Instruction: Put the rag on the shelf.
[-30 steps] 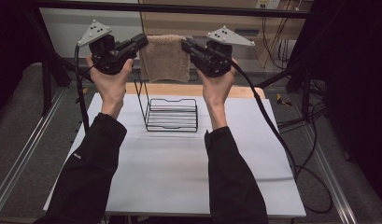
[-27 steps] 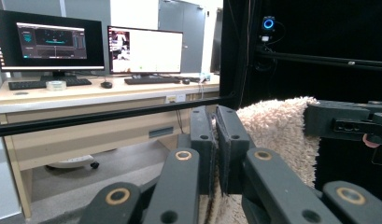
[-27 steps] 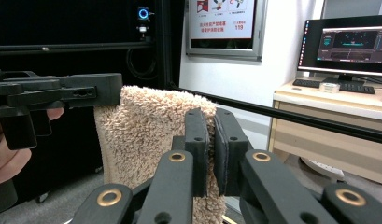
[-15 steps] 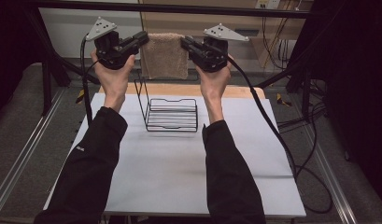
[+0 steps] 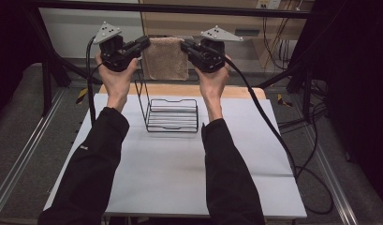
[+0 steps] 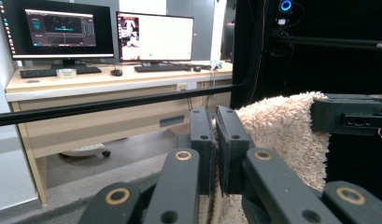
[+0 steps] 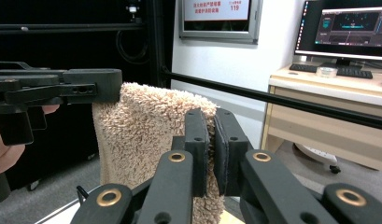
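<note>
Your left arm reaches up and forward from the bottom of the high view, with the sleeve dark and the wrist bent back, and your left hand (image 5: 115,77) holds the left gripper (image 5: 146,41) high over the far side of the table, its jaws pointing inward to the right. Those jaws are pinched tight on the left top corner of the fluffy tan cloth towel (image 5: 166,58); the left gripper view shows the fuzzy edge squeezed between them. The towel hangs flat in the air between your two hands, above the far edge of the white table top (image 5: 180,173). Below it stands the black wire rack (image 5: 171,115), with its tall thin handle loop on the left side, close under the towel's bottom edge. Your right arm mirrors the left one, and your right hand (image 5: 214,82) holds the right gripper (image 5: 184,47) pointing inward to the left, its jaws clamped on the towel's right top corner. There is lots of bare table in front of the rack and on both sides of it. A black bar (image 5: 180,7) runs across just behind the towel.
</note>
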Demonstrator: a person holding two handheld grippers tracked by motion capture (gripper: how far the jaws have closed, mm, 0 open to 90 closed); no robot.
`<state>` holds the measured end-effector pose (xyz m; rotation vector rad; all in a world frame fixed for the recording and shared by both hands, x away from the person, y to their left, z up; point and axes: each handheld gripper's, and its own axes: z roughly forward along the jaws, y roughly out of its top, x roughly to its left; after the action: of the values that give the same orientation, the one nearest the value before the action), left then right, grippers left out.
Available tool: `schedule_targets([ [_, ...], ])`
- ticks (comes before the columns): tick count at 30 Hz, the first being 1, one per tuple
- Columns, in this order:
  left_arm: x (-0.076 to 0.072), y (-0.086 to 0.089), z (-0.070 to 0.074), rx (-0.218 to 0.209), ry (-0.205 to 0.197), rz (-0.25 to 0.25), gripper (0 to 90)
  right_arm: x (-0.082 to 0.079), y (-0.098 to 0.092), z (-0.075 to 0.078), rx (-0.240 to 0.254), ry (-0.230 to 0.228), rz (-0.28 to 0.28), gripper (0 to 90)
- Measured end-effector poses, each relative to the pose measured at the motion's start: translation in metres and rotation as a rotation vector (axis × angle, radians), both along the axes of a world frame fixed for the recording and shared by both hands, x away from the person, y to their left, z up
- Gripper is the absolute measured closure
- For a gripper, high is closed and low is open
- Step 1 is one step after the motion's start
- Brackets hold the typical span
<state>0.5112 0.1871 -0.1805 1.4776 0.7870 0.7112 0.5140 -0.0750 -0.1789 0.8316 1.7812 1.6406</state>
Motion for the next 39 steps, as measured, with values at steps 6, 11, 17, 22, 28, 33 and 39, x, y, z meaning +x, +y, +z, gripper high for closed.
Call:
schedule_targets([
  [6,-0.001,0.0,-0.012,0.013,0.013,-0.014,85.9,-0.001,-0.002,-0.012,-0.013,0.021,0.006,85.2],
  [11,-0.005,0.001,-0.02,0.025,0.017,-0.024,85.8,-0.004,-0.003,-0.021,-0.019,0.028,0.014,85.1],
  [17,-0.011,0.001,-0.026,0.045,0.015,-0.039,85.9,-0.008,-0.004,-0.031,-0.015,0.04,0.021,85.0],
  [22,-0.015,-0.001,-0.029,0.055,0.012,-0.051,85.9,-0.011,-0.007,-0.036,-0.009,0.044,0.019,84.9],
  [28,-0.022,0.0,-0.032,0.062,0.003,-0.053,85.8,-0.015,-0.009,-0.041,-0.003,0.045,0.025,84.9],
  [33,-0.028,0.001,-0.035,0.067,0.001,-0.067,85.8,-0.018,-0.009,-0.042,-0.005,0.04,0.031,84.8],
  [39,-0.032,0.004,-0.039,0.066,0.008,-0.081,85.8,-0.022,-0.009,-0.043,-0.021,0.036,0.04,84.7],
])
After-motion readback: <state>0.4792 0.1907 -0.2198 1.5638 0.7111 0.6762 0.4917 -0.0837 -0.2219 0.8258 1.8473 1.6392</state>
